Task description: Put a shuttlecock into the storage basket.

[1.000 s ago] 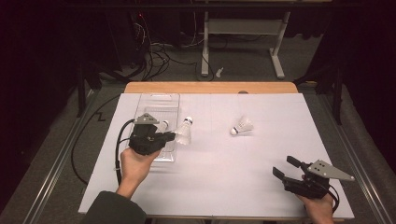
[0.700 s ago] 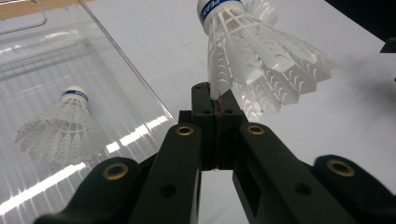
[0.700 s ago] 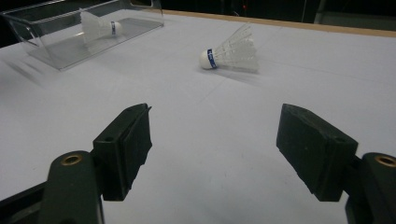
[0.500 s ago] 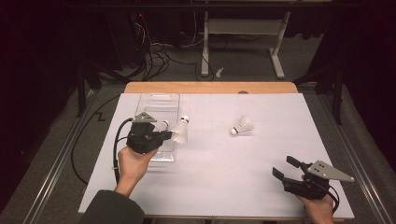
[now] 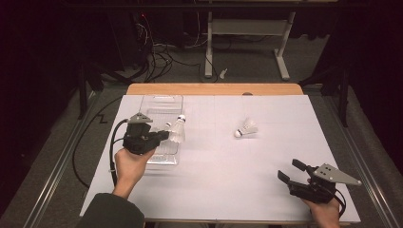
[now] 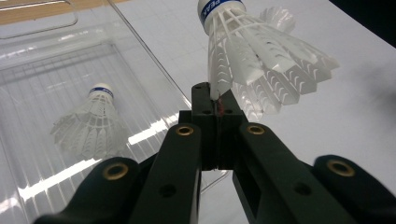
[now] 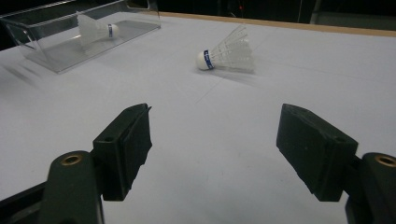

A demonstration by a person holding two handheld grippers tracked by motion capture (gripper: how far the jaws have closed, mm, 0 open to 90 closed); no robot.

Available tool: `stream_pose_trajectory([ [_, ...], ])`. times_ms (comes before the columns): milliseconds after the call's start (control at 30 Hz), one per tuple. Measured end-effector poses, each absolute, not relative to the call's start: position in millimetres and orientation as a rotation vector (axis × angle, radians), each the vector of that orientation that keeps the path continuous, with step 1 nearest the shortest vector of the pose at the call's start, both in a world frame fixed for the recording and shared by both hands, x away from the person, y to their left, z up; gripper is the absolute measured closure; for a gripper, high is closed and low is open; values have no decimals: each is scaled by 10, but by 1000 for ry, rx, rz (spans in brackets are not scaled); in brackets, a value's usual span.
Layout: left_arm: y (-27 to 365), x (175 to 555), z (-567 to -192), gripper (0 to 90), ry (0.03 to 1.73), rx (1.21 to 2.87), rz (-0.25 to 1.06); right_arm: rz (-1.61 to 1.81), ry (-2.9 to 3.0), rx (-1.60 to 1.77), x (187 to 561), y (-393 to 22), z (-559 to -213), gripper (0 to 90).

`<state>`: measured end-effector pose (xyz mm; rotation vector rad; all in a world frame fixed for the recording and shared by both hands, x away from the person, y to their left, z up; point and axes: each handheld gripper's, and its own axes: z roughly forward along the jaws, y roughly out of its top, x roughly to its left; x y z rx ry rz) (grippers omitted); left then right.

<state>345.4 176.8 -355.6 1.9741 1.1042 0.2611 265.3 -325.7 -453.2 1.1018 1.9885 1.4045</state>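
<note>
- Clear tray point(image 5: 161, 102): one shuttlecock point(image 6: 93, 122) lying inside.
- Left gripper point(image 5: 164, 136), above the tray's right edge: jaws pinched on a second shuttlecock's point(image 6: 254, 63) feather.
- Right gripper point(image 5: 291, 170), well away from the tray: jaws wide, nothing held.
- Third shuttlecock point(image 5: 246, 128) on the table, right of the tray.

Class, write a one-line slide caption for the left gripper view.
Left gripper pinches a shuttlecock by its feathers beside the clear tray.

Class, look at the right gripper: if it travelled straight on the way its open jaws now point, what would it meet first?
Probably the loose shuttlecock lying on the white table cover. The right gripper faces bare cover until then, though the shuttlecock may sit slightly off its line.
</note>
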Motion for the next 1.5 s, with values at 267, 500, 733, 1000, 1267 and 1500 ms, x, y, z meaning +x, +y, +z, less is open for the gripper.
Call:
stream_pose_trajectory([
  [267, 1799, 3483, -3566, 899, 1125, 1965, 270, 1406, 1985, 1103, 2651, -3260, -4532, 266],
  [500, 1854, 3509, -3566, 899, 1146, 1956, 282, 1408, 1983, 1099, 2647, -3260, -4528, 266],
  [733, 1903, 3532, -3549, 899, 1170, 1950, 297, 1413, 1984, 1099, 2647, -3262, -4527, 267],
  [1000, 1943, 3585, -3553, 899, 1196, 1940, 302, 1414, 1977, 1104, 2645, -3272, -4526, 267],
  [1267, 2001, 3698, -3586, 900, 1235, 1931, 311, 1415, 1977, 1114, 2659, -3279, -4535, 267],
  [1500, 2019, 3799, -3618, 899, 1274, 1938, 313, 1414, 1981, 1104, 2650, -3275, -4531, 269],
])
